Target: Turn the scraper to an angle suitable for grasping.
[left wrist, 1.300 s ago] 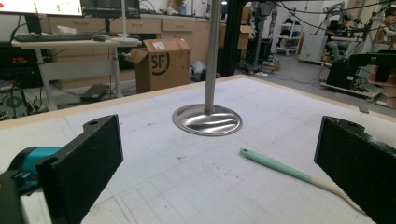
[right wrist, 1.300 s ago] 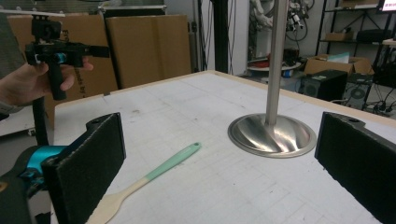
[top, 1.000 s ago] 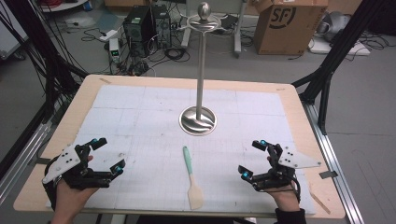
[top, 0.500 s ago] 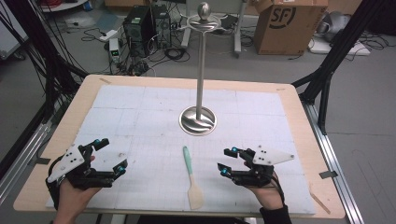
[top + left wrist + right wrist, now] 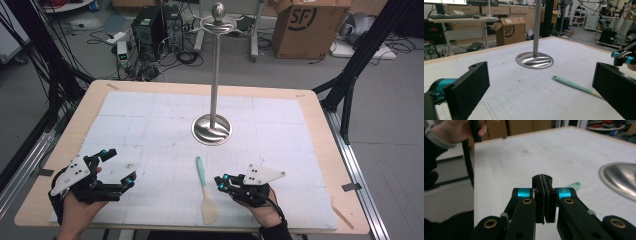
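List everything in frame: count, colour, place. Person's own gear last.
Mint-green silicone spatula with pale blade: 1, green handle and cream blade, flat on the mat near the front edge, between the two grippers.
Polished steel stand with round base and tall pole: 1, silver, upright at mat centre.
White gridded mat: 1, white, covering most of the table.
Light wooden table: 1, tan.
Brown cardboard box: 1, on the floor beyond the table.
Black computer tower: 1, on the floor behind, among cables.
Left hand-held gripper: 1, black with teal accents, front left, jaws open.
Right hand-held gripper: 1, black, beside the spatula, jaws shut on nothing.
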The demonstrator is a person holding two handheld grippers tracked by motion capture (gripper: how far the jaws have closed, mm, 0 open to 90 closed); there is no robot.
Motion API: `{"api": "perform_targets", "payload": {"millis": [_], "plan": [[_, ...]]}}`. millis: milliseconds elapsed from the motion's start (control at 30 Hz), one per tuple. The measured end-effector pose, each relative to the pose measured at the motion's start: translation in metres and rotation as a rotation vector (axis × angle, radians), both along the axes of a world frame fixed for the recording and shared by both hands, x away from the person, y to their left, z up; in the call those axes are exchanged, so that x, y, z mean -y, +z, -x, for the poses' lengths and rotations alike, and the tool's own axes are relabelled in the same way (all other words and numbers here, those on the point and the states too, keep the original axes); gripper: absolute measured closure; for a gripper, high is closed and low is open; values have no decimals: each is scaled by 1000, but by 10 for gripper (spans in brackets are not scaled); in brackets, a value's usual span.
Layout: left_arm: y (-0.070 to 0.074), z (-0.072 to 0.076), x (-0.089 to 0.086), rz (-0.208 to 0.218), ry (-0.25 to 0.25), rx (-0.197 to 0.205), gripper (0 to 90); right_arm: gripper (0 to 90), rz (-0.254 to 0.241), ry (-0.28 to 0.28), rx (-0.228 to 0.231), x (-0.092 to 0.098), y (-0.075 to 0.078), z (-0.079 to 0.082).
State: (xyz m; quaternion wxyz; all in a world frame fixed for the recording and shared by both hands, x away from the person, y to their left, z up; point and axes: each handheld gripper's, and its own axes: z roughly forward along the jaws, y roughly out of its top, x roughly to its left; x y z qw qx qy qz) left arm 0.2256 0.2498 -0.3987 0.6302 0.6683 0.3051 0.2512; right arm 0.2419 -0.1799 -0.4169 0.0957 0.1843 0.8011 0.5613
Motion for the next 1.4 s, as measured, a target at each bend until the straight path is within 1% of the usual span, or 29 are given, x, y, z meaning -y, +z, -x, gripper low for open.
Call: {"api": "perform_targets", "payload": {"millis": [33,67,100,133,233,333,433,533,567,633,667,767,833,900,1000,1033,1133,1200,1333,1400], "plan": [[0,1,1,-4,-6,6,17,892,9,8,-6,-2,-1,0],[0,1,1,-4,-6,6,17,892,-1,10,-38,-5,-2,-1],[1,2,1,-5,-6,10,17,892,-9,14,-56,-8,-3,-2],[1,2,1,-2,-6,8,17,892,0,15,-64,-10,-3,-3],[0,1,1,-5,-5,1,17,892,47,38,-77,-20,-7,-5],[0,1,2,-6,-8,-2,17,893,120,60,-94,-33,-12,-6],[-1,3,3,-15,-13,-4,17,893,166,82,-100,-44,-16,-8],[0,4,2,-10,-11,-6,17,893,206,91,-125,-55,-19,-11],[1,4,1,-7,-11,-6,17,894,222,83,-133,-58,-20,-12],[1,5,1,-6,-7,-4,17,894,256,100,-145,-64,-22,-15],[1,5,0,-6,-7,-2,17,895,273,101,-160,-66,-24,-15],[1,4,0,-6,-5,-4,17,896,320,101,-176,-70,-27,-17],[-1,3,-1,-5,0,-8,17,898,331,100,-176,-71,-28,-18],[-1,2,-3,-1,2,-7,17,899,348,86,-172,-71,-29,-17],[0,2,-5,8,9,-6,17,900,349,83,-181,-70,-29,-16],[0,2,-6,11,10,-6,17,900,347,83,-193,-69,-29,-16],[0,2,-8,12,13,-6,17,900,350,81,-187,-68,-29,-16],[0,2,-8,11,16,-8,17,900,351,82,-189,-65,-29,-15],[-1,2,-8,6,15,-12,17,900,363,78,-170,-55,-28,-12],[-2,1,-7,8,17,-15,17,900,365,74,-177,-50,-28,-11]]}}
